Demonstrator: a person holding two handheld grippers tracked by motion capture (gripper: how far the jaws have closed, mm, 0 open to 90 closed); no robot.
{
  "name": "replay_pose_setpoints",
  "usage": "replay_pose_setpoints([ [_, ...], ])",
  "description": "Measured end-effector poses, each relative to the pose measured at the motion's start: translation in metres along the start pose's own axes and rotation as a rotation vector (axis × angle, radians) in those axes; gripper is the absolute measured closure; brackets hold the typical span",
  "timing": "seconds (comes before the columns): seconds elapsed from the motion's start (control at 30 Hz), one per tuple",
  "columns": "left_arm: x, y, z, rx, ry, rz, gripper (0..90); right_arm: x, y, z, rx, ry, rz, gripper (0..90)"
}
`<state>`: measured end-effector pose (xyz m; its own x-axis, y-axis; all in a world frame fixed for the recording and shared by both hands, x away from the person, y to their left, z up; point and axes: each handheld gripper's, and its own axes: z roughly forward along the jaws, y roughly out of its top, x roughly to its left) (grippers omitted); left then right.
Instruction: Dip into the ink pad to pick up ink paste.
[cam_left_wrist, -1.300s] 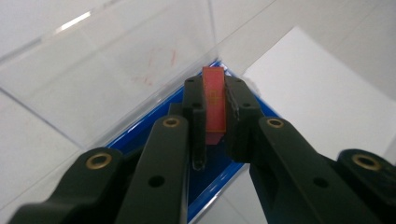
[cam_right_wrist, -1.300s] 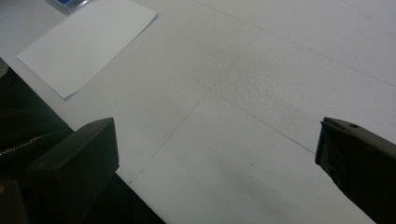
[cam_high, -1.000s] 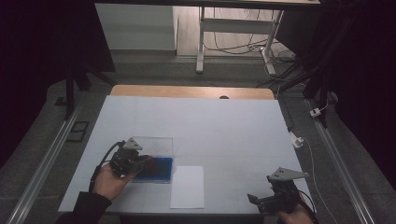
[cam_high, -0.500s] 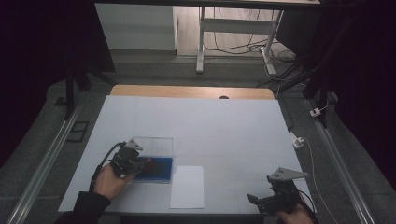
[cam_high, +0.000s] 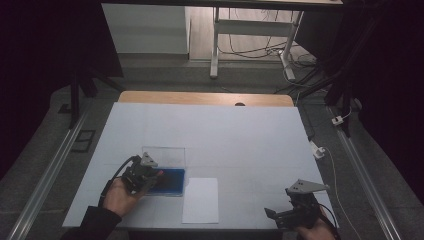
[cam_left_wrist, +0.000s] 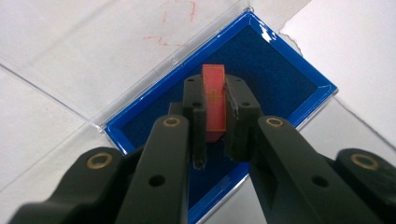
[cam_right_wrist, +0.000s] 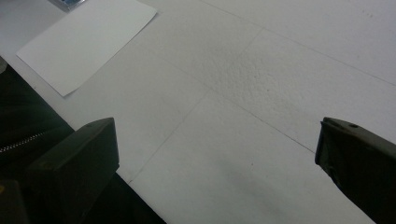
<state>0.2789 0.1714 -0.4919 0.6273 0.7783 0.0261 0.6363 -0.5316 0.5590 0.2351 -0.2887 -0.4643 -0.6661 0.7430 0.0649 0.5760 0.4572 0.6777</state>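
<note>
My left gripper (cam_high: 148, 176) is shut on a small red block (cam_left_wrist: 214, 98) that stands upright between its pads. It hovers over the dark blue pad of a blue-rimmed case (cam_left_wrist: 261, 60), which lies on the white table (cam_high: 225, 135). The case (cam_high: 170, 181) has its clear lid (cam_high: 164, 156) folded open on the far side. In the left gripper view the lid (cam_left_wrist: 116, 60) lies flat up and to the left of the case. My right gripper (cam_high: 280, 217) rests near the table's front right corner. Its jaws stand wide open (cam_right_wrist: 215, 154) over bare table with nothing between them.
A blank white sheet of paper (cam_high: 201, 200) lies just right of the case, near the front edge; its corner (cam_right_wrist: 88, 32) shows in the right gripper view. A wooden strip (cam_high: 205, 98) runs along the table's far edge. Metal rails flank both sides.
</note>
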Motion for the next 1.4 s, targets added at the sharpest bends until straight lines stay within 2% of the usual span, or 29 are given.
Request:
replay_pose_setpoints([
  [0.07,-0.001,0.0,0.0,0.0,0.006,0.002,80.9,0.0,0.0,0.0,0.0,0.001,0.0,0.0],
  [0.13,0.001,-0.001,0.0,-0.004,-0.007,-0.011,80.9,0.0,0.0,0.0,0.001,0.001,0.0,0.0],
  [0.37,0.02,-0.007,0.001,-0.034,-0.116,-0.129,80.9,0.0,0.0,0.0,0.001,0.0,-0.002,0.0],
  [0.47,0.024,-0.008,0.001,-0.039,-0.142,-0.151,80.9,0.0,0.0,0.0,0.0,0.001,-0.004,0.0],
  [0.53,0.024,-0.008,0.001,-0.038,-0.139,-0.148,80.9,0.0,0.0,0.0,0.004,-0.001,-0.004,0.0],
  [0.67,0.014,-0.005,0.001,-0.027,-0.082,-0.093,80.9,0.001,0.0,0.0,0.005,-0.001,-0.004,0.0],
  [0.77,0.01,-0.005,0.0,-0.026,-0.06,-0.075,80.8,0.001,0.0,0.0,0.006,-0.002,-0.007,0.0],
  [1.03,0.015,-0.003,-0.004,-0.033,-0.077,-0.106,80.4,0.0,0.0,0.0,-0.002,0.003,-0.005,0.0],
  [1.2,0.012,0.0,-0.016,-0.099,-0.078,-0.093,80.4,0.0,0.0,0.0,-0.003,0.003,-0.005,0.0],
  [1.4,0.003,0.003,-0.011,-0.068,-0.088,-0.049,80.4,0.0,0.0,0.0,0.0,0.002,-0.011,0.0],
])
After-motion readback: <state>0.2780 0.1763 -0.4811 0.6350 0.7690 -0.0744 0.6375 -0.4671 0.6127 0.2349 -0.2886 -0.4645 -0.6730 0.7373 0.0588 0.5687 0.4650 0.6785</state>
